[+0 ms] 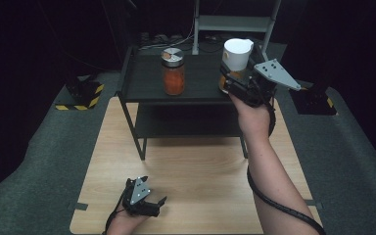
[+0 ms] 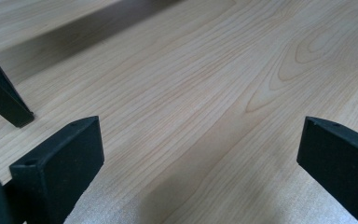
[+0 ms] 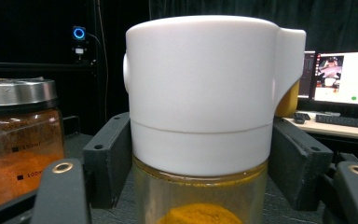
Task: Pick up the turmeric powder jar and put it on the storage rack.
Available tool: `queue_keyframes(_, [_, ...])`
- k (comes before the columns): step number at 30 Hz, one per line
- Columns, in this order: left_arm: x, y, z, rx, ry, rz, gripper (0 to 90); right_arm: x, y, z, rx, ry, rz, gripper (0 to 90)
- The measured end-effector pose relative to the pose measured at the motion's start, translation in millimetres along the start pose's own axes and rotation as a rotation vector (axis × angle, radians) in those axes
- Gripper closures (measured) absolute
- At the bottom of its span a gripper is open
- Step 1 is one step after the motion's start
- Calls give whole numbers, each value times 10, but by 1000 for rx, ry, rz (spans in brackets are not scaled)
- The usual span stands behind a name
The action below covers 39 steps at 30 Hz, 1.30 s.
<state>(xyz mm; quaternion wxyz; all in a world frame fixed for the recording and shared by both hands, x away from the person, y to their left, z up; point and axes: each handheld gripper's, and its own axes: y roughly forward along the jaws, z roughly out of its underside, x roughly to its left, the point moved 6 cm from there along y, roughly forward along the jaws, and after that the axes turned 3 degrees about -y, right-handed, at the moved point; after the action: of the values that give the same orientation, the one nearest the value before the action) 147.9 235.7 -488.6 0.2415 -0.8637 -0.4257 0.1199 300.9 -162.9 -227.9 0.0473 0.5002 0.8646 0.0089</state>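
Risk, as judged: the clear glass jar with the tall white cap and yellow powder (image 1: 236, 61) stands at the far right of the top shelf of the black two-tier metal rack (image 1: 200, 78), close to the shelf's right edge. The jar looks top-heavy under that cap. A sideways nudge from the right gripper (image 1: 232, 83) as it lets go or pulls back toward the near side could tip the jar or push it off the edge. If it is lifted instead, a loose hold on smooth glass could let it slip. A wide swing to the left could clip the glass jar of orange powder with a silver metal lid (image 1: 173, 71), which stands well apart at mid-shelf.

Right jaws: in the right gripper view they flank the jar (image 3: 200, 116) on both sides just below the cap, set at the width of the glass. The left pad appears to touch; on the right I cannot tell for certain whether the pad presses or merely sits alongside. I read it as a light hold at most.

Left gripper (image 1: 149, 200): rests low on the near left of the light wooden table (image 1: 200, 166), jaws spread wide (image 2: 200, 154), nothing between them.
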Motion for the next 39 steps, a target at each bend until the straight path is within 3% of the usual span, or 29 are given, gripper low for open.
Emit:
queue_keyframes(7, [-3,2,-1,1,1,1,7,23,-26,5,7,8,2,162])
queue_keyframes(15, [-8,3,-3,2,7,-2,7,92,-127,17,-4,-22,11,0])
queue_keyframes(39, [-16,1,-3,3,10,-10,7,251,-529,158,0,-88,2,0])
